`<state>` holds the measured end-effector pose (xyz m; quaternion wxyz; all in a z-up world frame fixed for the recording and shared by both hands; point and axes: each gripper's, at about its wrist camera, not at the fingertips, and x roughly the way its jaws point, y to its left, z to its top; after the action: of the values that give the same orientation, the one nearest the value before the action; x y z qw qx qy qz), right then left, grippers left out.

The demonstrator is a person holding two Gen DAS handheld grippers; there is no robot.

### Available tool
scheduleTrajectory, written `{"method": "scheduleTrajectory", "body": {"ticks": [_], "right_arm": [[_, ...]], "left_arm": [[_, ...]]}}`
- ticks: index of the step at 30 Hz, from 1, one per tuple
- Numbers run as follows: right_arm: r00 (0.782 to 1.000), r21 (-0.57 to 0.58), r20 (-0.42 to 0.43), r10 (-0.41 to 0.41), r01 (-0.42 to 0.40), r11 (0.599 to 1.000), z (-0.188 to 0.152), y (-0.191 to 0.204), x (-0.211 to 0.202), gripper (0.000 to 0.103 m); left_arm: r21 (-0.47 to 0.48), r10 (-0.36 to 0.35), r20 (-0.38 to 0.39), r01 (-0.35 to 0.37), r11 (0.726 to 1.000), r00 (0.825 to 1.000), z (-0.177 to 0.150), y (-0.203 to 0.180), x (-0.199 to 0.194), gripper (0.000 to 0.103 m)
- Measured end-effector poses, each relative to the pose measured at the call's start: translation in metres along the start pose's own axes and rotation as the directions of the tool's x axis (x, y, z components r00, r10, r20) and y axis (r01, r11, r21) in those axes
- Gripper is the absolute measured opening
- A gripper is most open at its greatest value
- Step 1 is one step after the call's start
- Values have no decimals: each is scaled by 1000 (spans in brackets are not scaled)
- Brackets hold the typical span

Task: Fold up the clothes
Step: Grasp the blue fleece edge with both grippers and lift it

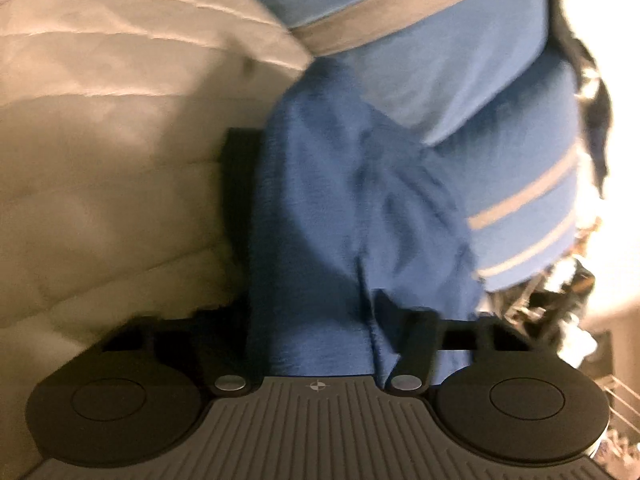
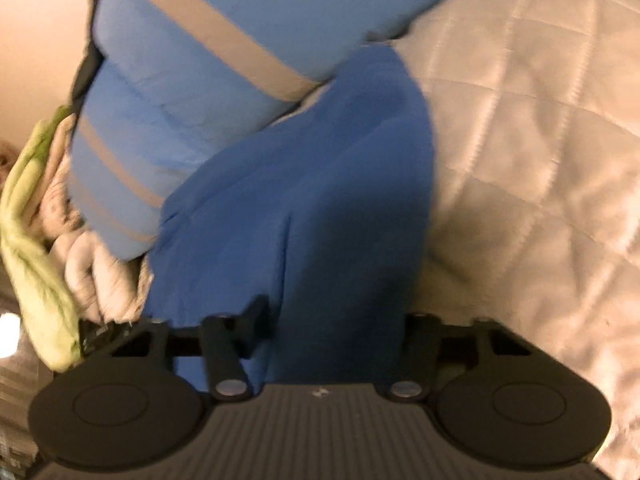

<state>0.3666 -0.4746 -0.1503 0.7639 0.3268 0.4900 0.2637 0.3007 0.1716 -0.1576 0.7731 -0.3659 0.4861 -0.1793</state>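
A blue garment with grey stripes (image 1: 400,92) lies on a cream quilted bed cover (image 1: 100,140). In the left wrist view a darker blue part of it (image 1: 340,220) runs down between my left gripper's fingers; the left finger (image 1: 240,168) shows beside the cloth, the right one is hidden under it. My left gripper (image 1: 324,240) is shut on the garment. In the right wrist view the same garment (image 2: 208,80) drapes over my right gripper (image 2: 320,280), which is shut on its dark blue part (image 2: 320,200); both fingers are hidden by cloth.
The quilted cover (image 2: 540,160) fills the right of the right wrist view. A pile of other clothes, light green (image 2: 36,240) and beige (image 2: 92,276), lies at the left. Dark patterned clothing (image 1: 560,300) lies at the right of the left wrist view.
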Motion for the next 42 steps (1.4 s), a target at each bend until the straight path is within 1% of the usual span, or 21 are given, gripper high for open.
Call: {"method": "scheduleTrajectory", "body": {"ticks": [1, 2, 3, 5, 7, 9, 12, 15, 16, 17, 18, 19, 21, 23, 25, 28, 29, 33, 36, 42], "right_arm": [[999, -29, 7, -42, 43, 999, -2, 7, 0, 44], [996, -65, 16, -89, 89, 994, -5, 15, 1, 43], [988, -124, 29, -151, 153, 980, -9, 29, 3, 42], [961, -216, 60, -269, 276, 937, -16, 56, 9, 40], [939, -255, 83, -334, 344, 904, -20, 72, 12, 39], [916, -287, 115, -384, 400, 870, -26, 86, 14, 37], [880, -331, 174, -442, 475, 815, -36, 106, 13, 35], [840, -378, 246, -484, 543, 750, -48, 128, 8, 33], [828, -391, 268, -493, 561, 729, -50, 136, 5, 32], [819, -400, 286, -497, 573, 715, -52, 141, 1, 32], [813, -410, 303, -497, 582, 702, -54, 148, -3, 31], [808, -416, 321, -495, 590, 692, -55, 156, -6, 30], [804, -417, 349, -481, 593, 688, -58, 168, -15, 30], [810, -409, 372, -453, 581, 703, -58, 176, -26, 30], [814, -406, 392, -429, 571, 714, -58, 184, -35, 30], [815, -407, 420, -399, 562, 720, -58, 197, -46, 29], [815, -401, 427, -392, 559, 726, -56, 202, -43, 29], [824, -381, 442, -355, 531, 757, -54, 214, -52, 29], [831, -386, 448, -331, 514, 766, -54, 221, -55, 29], [845, -394, 446, -294, 480, 783, -55, 238, -53, 28]], "left_arm": [[5, 22, 9, -22, 1000, 1000, -2, -1, -1, 39], [30, 54, 21, -55, 998, 998, -4, -5, -3, 38], [61, 82, 35, -84, 995, 996, -8, -11, -3, 36], [127, 149, 67, -157, 979, 986, -14, -25, -4, 33], [191, 228, 111, -246, 950, 967, -21, -43, -4, 30], [248, 301, 155, -332, 910, 941, -28, -60, -2, 28], [319, 400, 218, -452, 833, 890, -39, -85, 2, 26], [354, 446, 267, -517, 779, 854, -45, -105, 0, 25], [363, 452, 282, -530, 766, 846, -47, -111, -2, 25], [371, 450, 295, -535, 759, 843, -49, -116, -6, 25], [376, 444, 306, -536, 756, 842, -51, -120, -12, 24], [379, 433, 315, -530, 759, 845, -51, -124, -18, 24], [383, 412, 326, -517, 766, 851, -50, -131, -29, 24], [386, 394, 340, -509, 770, 854, -50, -141, -35, 24], [400, 380, 357, -508, 763, 853, -53, -151, -42, 24], [420, 371, 388, -520, 744, 844, -57, -164, -53, 23], [424, 367, 397, -523, 739, 841, -58, -167, -57, 23], [424, 355, 418, -525, 738, 836, -55, -175, -73, 23], [418, 351, 437, -532, 736, 829, -56, -180, -83, 23], [413, 353, 469, -555, 723, 809, -57, -187, -103, 23]]}}
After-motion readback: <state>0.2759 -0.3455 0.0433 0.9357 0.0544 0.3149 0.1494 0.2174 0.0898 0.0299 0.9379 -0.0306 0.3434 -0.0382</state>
